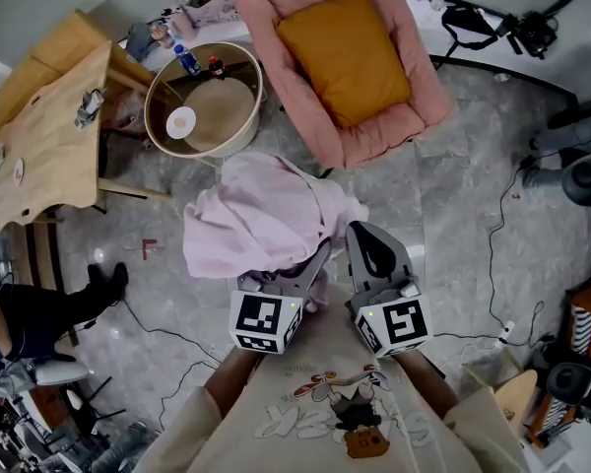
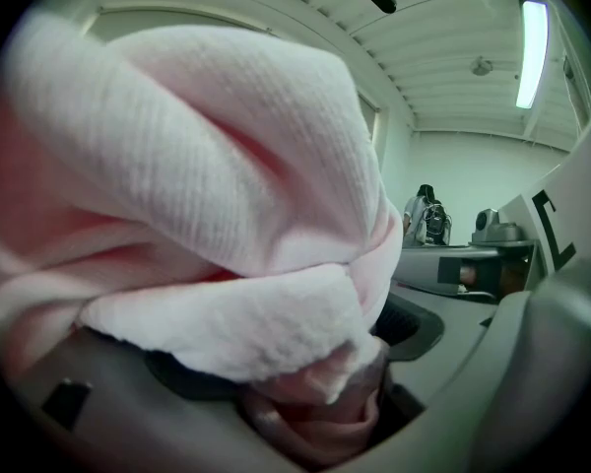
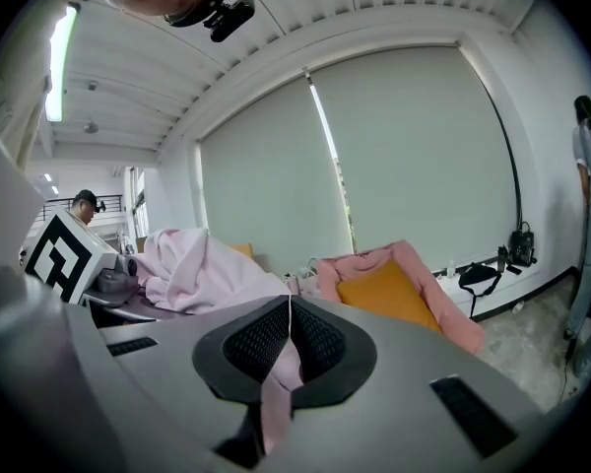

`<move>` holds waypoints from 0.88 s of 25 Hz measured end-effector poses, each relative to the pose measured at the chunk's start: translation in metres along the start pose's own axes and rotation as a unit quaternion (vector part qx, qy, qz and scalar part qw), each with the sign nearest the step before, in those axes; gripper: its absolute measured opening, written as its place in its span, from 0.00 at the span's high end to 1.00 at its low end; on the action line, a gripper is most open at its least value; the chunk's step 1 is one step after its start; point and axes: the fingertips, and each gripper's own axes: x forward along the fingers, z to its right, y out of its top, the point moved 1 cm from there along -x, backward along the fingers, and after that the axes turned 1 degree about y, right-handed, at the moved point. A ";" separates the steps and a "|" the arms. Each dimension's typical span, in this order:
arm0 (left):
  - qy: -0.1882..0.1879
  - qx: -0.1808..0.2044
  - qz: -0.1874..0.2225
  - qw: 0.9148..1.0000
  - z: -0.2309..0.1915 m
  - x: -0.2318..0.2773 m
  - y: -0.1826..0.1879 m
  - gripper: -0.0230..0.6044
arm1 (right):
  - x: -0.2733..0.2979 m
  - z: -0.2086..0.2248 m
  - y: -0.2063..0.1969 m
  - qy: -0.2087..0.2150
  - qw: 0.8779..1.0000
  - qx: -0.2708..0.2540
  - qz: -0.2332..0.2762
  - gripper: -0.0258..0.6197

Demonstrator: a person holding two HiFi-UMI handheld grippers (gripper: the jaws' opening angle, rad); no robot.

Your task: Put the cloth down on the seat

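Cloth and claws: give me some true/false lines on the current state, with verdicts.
1. The right claw is shut on a thin fold of cloth. True.
2. The cloth lies on the seat. False: both claws hold it up, short of the seat.
3. The left claw is empty. False: it grips a bunch of the cloth.
4. An orange cushion lies in the seat. True.
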 end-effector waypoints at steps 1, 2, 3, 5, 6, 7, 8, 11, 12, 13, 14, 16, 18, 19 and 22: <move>0.004 -0.002 0.001 1.000 -0.001 0.008 0.006 0.29 | 0.006 0.007 0.004 0.004 1.000 -0.001 0.000 0.93; 0.008 -0.004 0.002 1.000 -0.002 0.017 0.011 0.29 | 0.011 0.014 0.009 0.008 1.000 -0.002 0.001 0.93; 0.010 -0.004 0.002 1.000 -0.003 0.026 0.017 0.29 | 0.016 0.022 0.014 0.012 1.000 -0.004 0.003 0.93; 0.013 0.001 0.002 1.000 -0.002 0.044 0.027 0.29 | 0.026 0.037 0.023 0.020 1.000 -0.005 0.006 0.93; 0.013 0.003 0.002 1.000 -0.001 0.053 0.031 0.29 | 0.031 0.045 0.027 0.024 1.000 -0.005 0.007 0.93; 0.014 0.005 0.001 1.000 0.000 0.060 0.036 0.29 | 0.035 0.052 0.031 0.028 1.000 -0.005 0.006 0.93; 0.015 0.005 0.000 1.000 0.002 0.067 0.040 0.29 | 0.038 0.059 0.034 0.031 0.999 -0.005 0.005 0.93; 0.023 -0.001 -0.005 1.000 0.006 0.090 0.050 0.29 | 0.046 0.082 0.043 0.038 0.999 -0.005 0.004 0.93; 0.027 -0.005 -0.008 1.000 0.007 0.098 0.053 0.29 | 0.049 0.091 0.045 0.041 0.999 -0.004 0.004 0.93; 0.031 -0.008 -0.010 0.999 0.008 0.105 0.055 0.29 | 0.052 0.099 0.048 0.044 0.999 -0.002 0.005 0.93; 0.035 -0.009 -0.013 0.999 0.009 0.112 0.056 0.29 | 0.055 0.106 0.049 0.048 0.999 0.000 0.005 0.93; 0.041 -0.007 -0.018 0.999 0.013 0.125 0.060 0.29 | 0.060 0.120 0.051 0.058 0.998 0.002 0.004 0.93; 0.045 -0.004 -0.022 0.999 0.019 0.140 0.064 0.29 | 0.065 0.135 0.050 0.067 0.998 0.009 0.000 0.93; 0.046 -0.002 -0.024 0.999 0.021 0.147 0.067 0.29 | 0.067 0.143 0.050 0.071 0.997 0.016 -0.002 0.93; 0.052 0.001 -0.031 0.998 0.026 0.167 0.074 0.29 | 0.076 0.166 0.054 0.080 0.996 0.035 -0.005 0.93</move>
